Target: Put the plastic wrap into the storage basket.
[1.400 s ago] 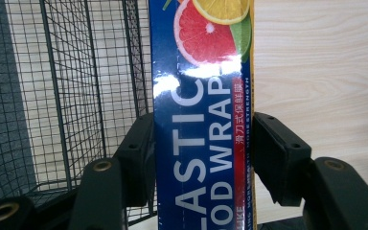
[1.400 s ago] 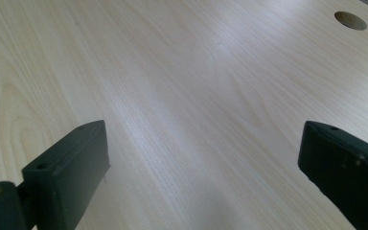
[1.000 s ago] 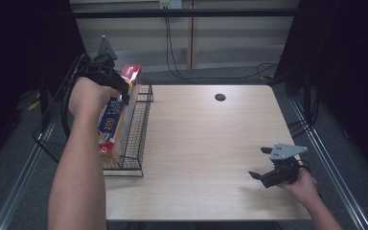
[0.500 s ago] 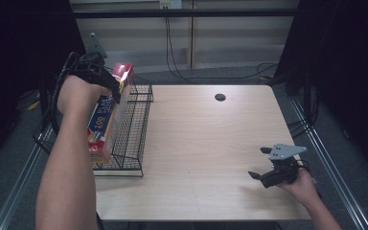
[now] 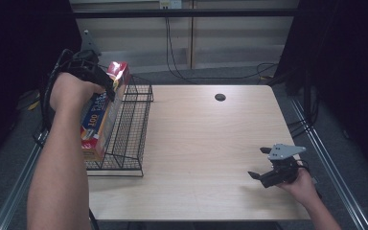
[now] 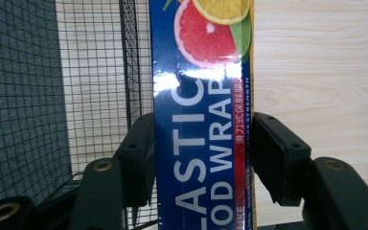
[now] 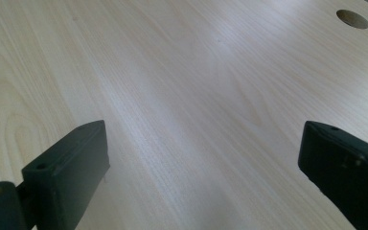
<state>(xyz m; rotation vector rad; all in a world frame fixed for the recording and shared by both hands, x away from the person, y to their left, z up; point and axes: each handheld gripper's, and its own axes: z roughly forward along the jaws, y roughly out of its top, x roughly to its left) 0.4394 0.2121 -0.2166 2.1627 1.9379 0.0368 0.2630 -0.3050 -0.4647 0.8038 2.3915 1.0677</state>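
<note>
Our left tool [image 6: 202, 158] clamps the plastic wrap box [image 6: 201, 120] across its narrow sides, near one end, over the wire basket [image 5: 127, 129]. The long box could pivot or snag the mesh. Our right tool [image 7: 206, 182] rests open and empty on the surface [image 5: 206, 143].

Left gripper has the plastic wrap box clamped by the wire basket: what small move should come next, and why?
Probably carry the plastic wrap box right, over bare table. The left gripper is shut on it, and it hangs at the wire basket's left side, off the tabletop.
</note>
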